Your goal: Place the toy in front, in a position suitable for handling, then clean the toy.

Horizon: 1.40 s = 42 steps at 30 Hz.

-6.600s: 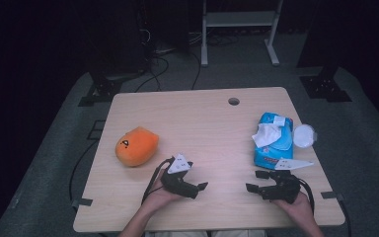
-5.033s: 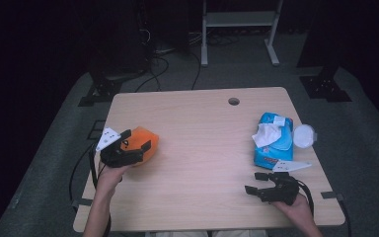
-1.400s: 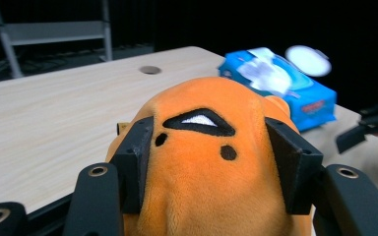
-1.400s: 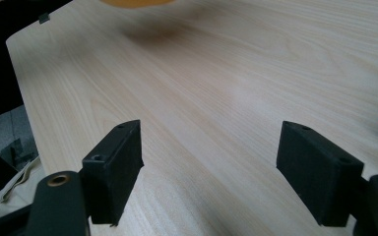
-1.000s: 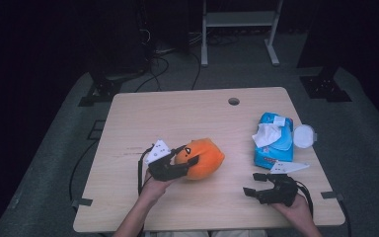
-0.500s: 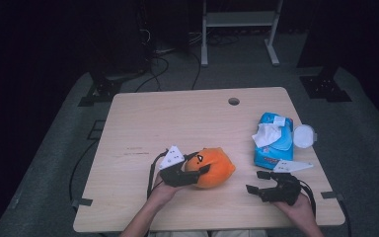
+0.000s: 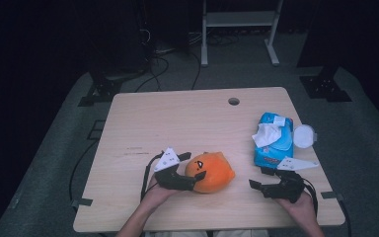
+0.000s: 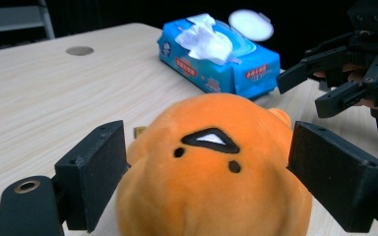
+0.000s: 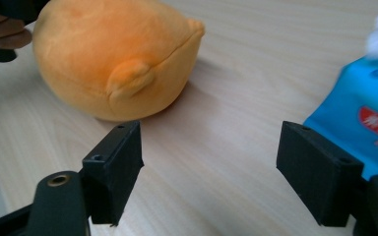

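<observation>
Fingers (image 8: 96,177) of the left gripper (image 7: 190,170) stood on both sides of the orange plush toy (image 7: 209,171). In the left gripper view they touched the toy's soft sides, so they seemed to hold it, but only lightly. The toy sat on the table (image 7: 187,123), near the front edge, with its little face up.

The right gripper (image 7: 262,186) rested on the table to the right of the toy, a bit apart from it. Its fingers (image 9: 115,172) were spread wide and held nothing. In the right gripper view, bare table lay between them.

A blue pack of wipes (image 7: 273,139) lay farther right of the toy and a little behind it. A white wipe (image 7: 266,132) stuck out of its top, and the round lid (image 7: 304,135) was flipped open.

The job in hand looked like moving the toy across the table. To do it well, the left fingers should have squeezed just enough to dent the plush. A soft toy can slip out of a loose hold. Lifting it a little would have stopped it from dragging. The right gripper should have stayed out of the toy's path.
</observation>
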Each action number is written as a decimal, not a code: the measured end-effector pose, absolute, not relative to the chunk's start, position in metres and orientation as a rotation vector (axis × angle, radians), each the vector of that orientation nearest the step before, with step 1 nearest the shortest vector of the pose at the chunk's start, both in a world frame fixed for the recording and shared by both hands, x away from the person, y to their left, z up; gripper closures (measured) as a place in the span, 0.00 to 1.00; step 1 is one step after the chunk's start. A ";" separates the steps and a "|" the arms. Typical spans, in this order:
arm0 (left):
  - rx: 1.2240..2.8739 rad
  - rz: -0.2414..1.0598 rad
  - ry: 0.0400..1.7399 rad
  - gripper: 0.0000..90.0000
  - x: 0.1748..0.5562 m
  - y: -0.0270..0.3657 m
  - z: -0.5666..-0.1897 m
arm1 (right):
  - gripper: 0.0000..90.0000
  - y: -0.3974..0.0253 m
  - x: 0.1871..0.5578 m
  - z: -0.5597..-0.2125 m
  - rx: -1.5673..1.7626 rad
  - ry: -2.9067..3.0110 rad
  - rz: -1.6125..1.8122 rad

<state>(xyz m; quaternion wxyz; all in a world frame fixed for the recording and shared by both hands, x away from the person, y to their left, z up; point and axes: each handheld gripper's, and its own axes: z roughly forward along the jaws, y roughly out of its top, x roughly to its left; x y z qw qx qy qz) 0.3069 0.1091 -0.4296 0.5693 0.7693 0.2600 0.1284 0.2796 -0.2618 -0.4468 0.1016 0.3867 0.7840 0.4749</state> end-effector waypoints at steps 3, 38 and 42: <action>1.809 0.315 0.618 0.16 0.307 0.115 -0.431 | 0.27 -0.266 0.278 -0.439 1.139 2.254 1.405; 1.880 0.231 0.622 0.14 0.310 0.114 -0.446 | 0.39 -0.306 0.389 -0.424 1.272 2.063 1.111; 1.887 0.230 0.618 0.13 0.310 0.113 -0.447 | 0.48 -0.305 0.392 -0.433 1.307 2.055 1.078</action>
